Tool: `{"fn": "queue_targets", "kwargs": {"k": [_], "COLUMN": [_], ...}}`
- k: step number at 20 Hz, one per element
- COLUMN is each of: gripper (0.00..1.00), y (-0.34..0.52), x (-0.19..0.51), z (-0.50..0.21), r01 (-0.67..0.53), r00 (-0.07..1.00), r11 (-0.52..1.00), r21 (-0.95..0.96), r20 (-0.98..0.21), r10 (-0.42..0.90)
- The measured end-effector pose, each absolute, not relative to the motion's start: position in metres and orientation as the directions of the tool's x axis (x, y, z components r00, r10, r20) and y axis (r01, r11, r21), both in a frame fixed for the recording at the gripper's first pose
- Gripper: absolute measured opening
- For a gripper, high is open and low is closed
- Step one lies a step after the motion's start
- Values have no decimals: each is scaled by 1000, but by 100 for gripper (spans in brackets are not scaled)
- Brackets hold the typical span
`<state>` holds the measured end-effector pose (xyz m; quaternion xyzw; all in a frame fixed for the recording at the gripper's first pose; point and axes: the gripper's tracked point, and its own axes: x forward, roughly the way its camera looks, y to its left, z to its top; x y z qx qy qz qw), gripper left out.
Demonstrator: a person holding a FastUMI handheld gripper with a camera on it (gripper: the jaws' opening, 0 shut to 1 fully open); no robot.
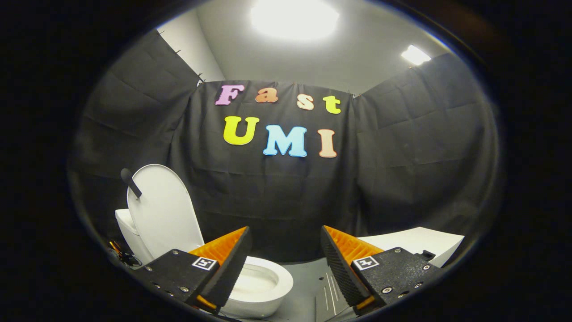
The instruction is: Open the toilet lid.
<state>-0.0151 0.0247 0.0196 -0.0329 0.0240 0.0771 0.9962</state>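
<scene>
Claw (283, 257) is spread wide and holds nothing, its fingers (232, 264) near the bowl (261, 281). To the far left the toilet lid (163, 210) already stands upright against the tank (125, 223), a dark handle (130, 182) on its edge. Opening looks finished; I judge the next move is only drawing away.

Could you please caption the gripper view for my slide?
Open gripper hangs back from the toilet, its lid already raised upright.
</scene>
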Motion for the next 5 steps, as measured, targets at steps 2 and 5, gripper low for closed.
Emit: {"fn": "queue_targets", "kwargs": {"k": [2, 5], "gripper": [95, 95], "y": [31, 44], "x": [-20, -17], "z": [20, 20], "r01": [-147, -158], "r00": [988, 986], "r11": [987, 985], "r21": [-62, -75], "r20": [-55, -60], "r10": [144, 153]}}
